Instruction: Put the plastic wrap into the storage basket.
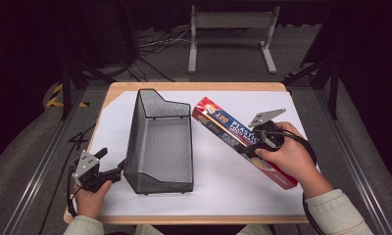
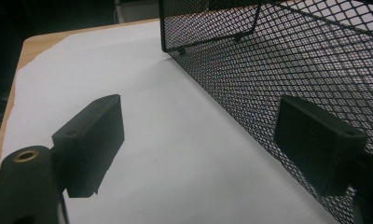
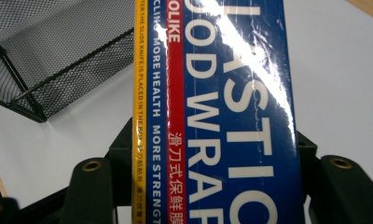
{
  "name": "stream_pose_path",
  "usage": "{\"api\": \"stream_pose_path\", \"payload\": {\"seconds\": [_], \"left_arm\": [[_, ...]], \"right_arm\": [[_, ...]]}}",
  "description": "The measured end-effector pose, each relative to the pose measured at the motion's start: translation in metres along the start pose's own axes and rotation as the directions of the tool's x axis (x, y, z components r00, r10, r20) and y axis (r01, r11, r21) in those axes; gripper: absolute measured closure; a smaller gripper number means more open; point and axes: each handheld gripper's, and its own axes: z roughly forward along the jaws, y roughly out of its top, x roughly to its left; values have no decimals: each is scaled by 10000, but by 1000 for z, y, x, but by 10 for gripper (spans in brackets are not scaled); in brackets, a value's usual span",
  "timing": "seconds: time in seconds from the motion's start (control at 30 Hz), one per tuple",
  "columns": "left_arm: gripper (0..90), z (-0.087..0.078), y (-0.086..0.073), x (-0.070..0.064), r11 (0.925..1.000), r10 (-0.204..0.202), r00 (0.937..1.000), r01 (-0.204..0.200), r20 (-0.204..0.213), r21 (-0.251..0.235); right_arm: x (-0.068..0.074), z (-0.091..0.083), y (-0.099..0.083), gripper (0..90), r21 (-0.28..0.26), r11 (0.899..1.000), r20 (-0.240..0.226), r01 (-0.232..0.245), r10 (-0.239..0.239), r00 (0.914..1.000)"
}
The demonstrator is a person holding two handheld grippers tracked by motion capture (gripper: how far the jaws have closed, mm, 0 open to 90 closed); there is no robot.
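A long blue-and-red plastic wrap box [image 1: 219, 123] lies slanted on the white sheet, right of a black wire-mesh basket [image 1: 135, 134]. My right gripper [image 1: 253, 145] is shut on the box near its middle. In the right gripper view the box [image 3: 231, 116] runs up between both jaws, with the basket [image 3: 58, 60] at the upper left. My left gripper [image 1: 111, 161] stands open by the basket's near left corner. In the left gripper view its jaws [image 2: 203, 140] are wide apart over bare paper, the right one close against the outside of the basket's mesh wall [image 2: 292, 60].
A white sheet [image 1: 218, 186] covers most of the wooden table [image 1: 194, 86]. The basket's inside shows nothing in it. Beyond the table's far edge stand a white metal frame [image 1: 231, 22] and cables on the floor.
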Motion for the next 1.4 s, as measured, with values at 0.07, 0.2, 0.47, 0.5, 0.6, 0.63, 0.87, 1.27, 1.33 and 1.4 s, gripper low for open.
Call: {"api": "stream_pose_path", "payload": {"seconds": [0.07,0.2,0.47,0.5,0.6,0.63,0.87,1.27,1.33,1.4], "left_arm": [[169,0,0,0,10000,13,10000,-13,-14,7],[169,0,0,0,10000,20,10000,-20,-15,3],[167,-3,0,-1,9999,107,9999,-107,-52,-49],[167,-4,0,-1,9999,168,9998,-168,-57,-8],[166,-7,-1,-2,9997,232,9997,-232,-79,-34],[165,-9,-1,-2,9997,227,9997,-228,-105,-51],[164,-13,-2,0,9997,185,9997,-187,-182,-125],[165,-10,-2,2,9999,105,9997,-107,-207,-103],[166,-9,-2,2,9999,125,9997,-127,-190,-96],[166,-8,-2,2,9999,110,9998,-112,-180,-89]], "right_arm": [[3,0,4,404,-46,10000,56,-6,6,10000],[9,-1,14,405,-80,9998,314,-158,161,9994],[21,3,36,405,-208,9995,320,-232,239,9992],[23,4,39,405,-201,9994,301,-285,291,9991],[28,8,46,405,-114,9993,182,-369,371,9991],[29,9,48,405,-103,9991,188,-400,402,9990],[40,19,64,406,8,9991,113,-434,434,9990],[51,33,88,406,-140,9941,165,-1078,1080,9940],[52,34,92,406,-113,9936,177,-1127,1129,9934],[54,35,95,406,-35,9926,206,-1215,1216,9924]]}}
